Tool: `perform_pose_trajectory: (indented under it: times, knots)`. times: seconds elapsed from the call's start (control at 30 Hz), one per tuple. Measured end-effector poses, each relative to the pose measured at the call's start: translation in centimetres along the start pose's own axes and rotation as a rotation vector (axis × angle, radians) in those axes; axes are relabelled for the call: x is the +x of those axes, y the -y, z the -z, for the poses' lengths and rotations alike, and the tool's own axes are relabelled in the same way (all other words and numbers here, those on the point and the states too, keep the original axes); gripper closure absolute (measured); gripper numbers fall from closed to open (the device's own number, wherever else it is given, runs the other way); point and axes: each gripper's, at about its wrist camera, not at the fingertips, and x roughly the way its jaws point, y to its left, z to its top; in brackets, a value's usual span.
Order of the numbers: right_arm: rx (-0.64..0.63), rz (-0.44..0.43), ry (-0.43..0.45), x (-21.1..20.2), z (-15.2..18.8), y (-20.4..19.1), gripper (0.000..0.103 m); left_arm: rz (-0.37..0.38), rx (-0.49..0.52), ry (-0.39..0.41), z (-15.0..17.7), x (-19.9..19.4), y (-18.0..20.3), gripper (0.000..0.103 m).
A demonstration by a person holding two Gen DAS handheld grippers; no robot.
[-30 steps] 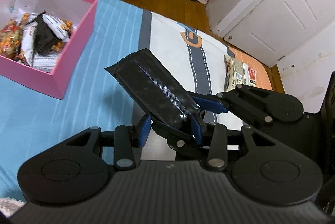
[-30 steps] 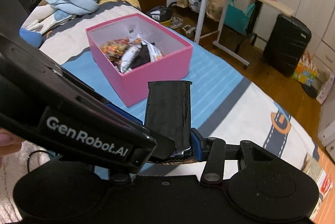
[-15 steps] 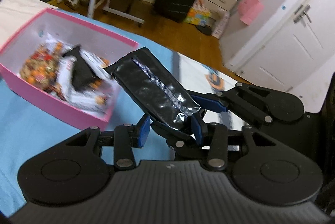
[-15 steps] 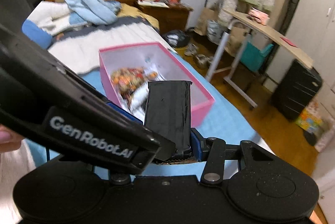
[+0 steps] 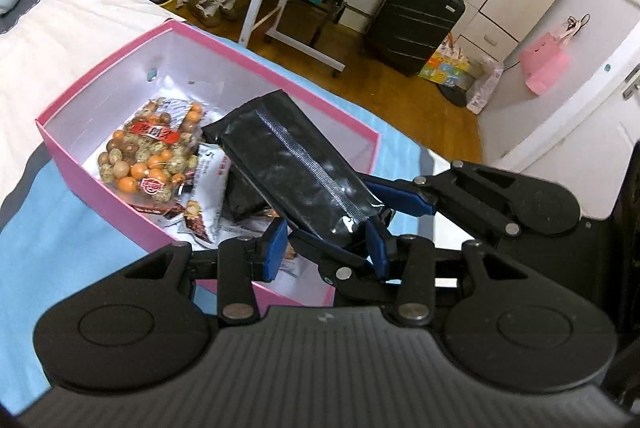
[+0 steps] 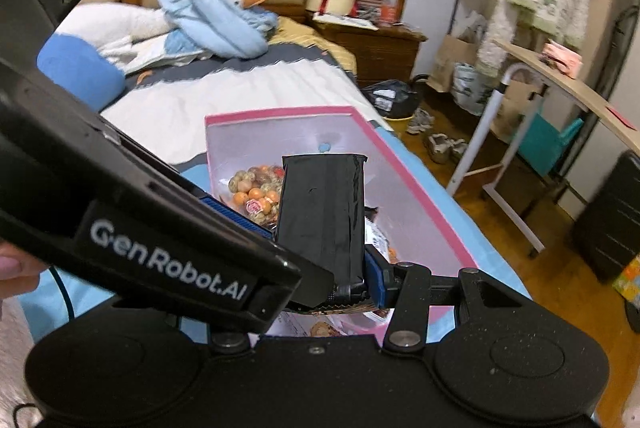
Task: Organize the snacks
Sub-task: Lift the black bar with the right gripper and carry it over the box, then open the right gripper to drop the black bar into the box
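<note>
- The long black glossy foil snack packet (image 5: 296,164) looks light and thin. Its skin is probably soft and a little slippery, so I judge that it can bend or slide if only one corner is taken.
- A ridged seam runs along its middle. The flat crimped end should be the firmest place to take hold, and the middle is likely to crush whatever is inside.
- The packet is in the air, tilted, with its free end over the open pink cardboard box (image 5: 100,190), which stands on the bed with the blue sheet (image 5: 60,248). It does not touch the box.
- The right tongs (image 5: 340,218) pinch the packet at its lower end, one finger at each long edge.
- The left tongs (image 5: 325,248) stand partly apart around the same end. I cannot tell if their pads press on the packet or only on the other tool.
- In the right wrist view the body of the left tool covers one finger of the right tongs, so this side of the grip is hidden.
- The box already holds a clear bag of orange and brown coated nuts (image 5: 148,160) and other wrappers. Their print is too small to read, and the packet covers a part of them.
- What the black packet contains cannot be seen.
</note>
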Motion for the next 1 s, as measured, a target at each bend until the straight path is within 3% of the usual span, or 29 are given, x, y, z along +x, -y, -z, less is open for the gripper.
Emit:
perform_pose_trajectory:
  times: [0.23, 0.4, 0.53, 0.63, 0.8, 1.0]
  knots:
    - [0.001, -0.007, -0.015, 2.3, 0.3, 0.3, 0.050, -0.002, -0.013, -0.006, 0.1, 2.0, -1.4, 0.062]
    - [0.041, -0.067, -0.043, 4.1, 0.8, 1.3, 0.050, -0.057, -0.019, -0.026, 0.0, 3.5, -1.6, 0.063]
    - [0.078, -0.047, -0.032, 4.4, 1.1, 1.6, 0.047, -0.079, -0.042, -0.011, 0.0, 3.5, -1.9, 0.052]
    - [0.092, -0.014, -0.016, 3.9, 1.4, 1.7, 0.037, -0.110, -0.062, 0.010, 0.0, 3.2, -2.3, 0.043]
    - [0.126, 0.005, -0.007, 2.0, 1.7, 2.5, 0.037, -0.119, -0.073, 0.041, 0.1, 1.7, -2.8, 0.043]
    - [0.195, 0.001, 0.002, -2.3, 2.1, 3.1, 0.037, -0.155, 0.022, 0.055, 1.1, -1.1, -0.4, 0.041]
